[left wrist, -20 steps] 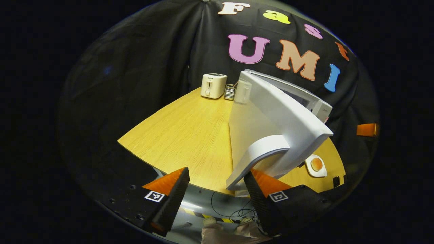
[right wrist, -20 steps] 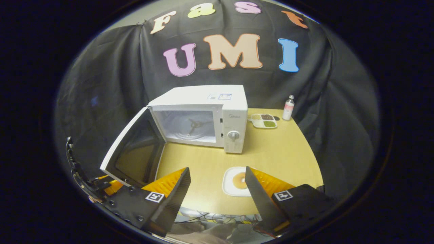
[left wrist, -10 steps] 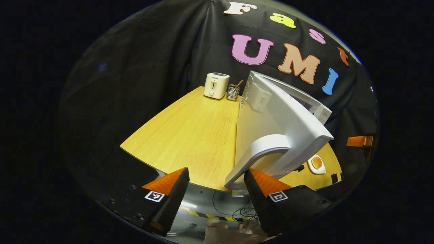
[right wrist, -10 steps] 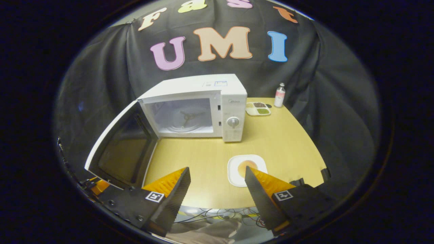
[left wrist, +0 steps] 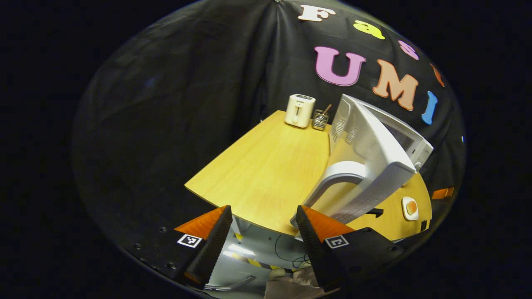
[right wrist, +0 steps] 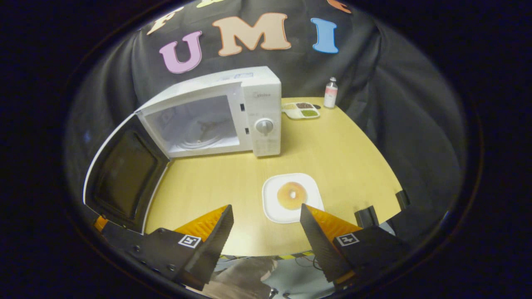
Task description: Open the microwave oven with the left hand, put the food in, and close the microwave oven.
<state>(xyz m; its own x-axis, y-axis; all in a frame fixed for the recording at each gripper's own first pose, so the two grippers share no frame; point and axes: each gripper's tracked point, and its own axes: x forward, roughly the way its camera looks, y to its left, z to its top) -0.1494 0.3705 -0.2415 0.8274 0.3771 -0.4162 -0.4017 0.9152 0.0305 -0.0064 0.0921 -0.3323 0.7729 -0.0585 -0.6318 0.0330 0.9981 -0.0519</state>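
The white microwave (right wrist: 253, 108) stands on the wooden table (right wrist: 353, 158) with its door (right wrist: 124, 174) swung wide to the left and the cavity (right wrist: 195, 124) bare. A ring-shaped bun (right wrist: 291, 195) lies on a white plate (right wrist: 272, 205) in front of it. My right gripper (right wrist: 266, 207) hovers open just short of the plate, near the table's front edge. In the left gripper view the door's outer face and curved handle (left wrist: 341, 182) rise just right of my open left gripper (left wrist: 264, 209), and the handle is outside its fingers. The plate (left wrist: 410, 207) lies beyond the door.
A white toaster (left wrist: 300, 110) and a wire utensil holder (left wrist: 320, 119) stand at the table's far left corner. A compartment dish (right wrist: 301, 111) and a small bottle (right wrist: 331, 92) sit right of the microwave. Cables lie on the floor below the table's front edge.
The door has swung wider open. My left gripper has drawn away from the handle, which sat by its right finger. My right gripper has moved forward, and the plate now shows whole ahead of it.
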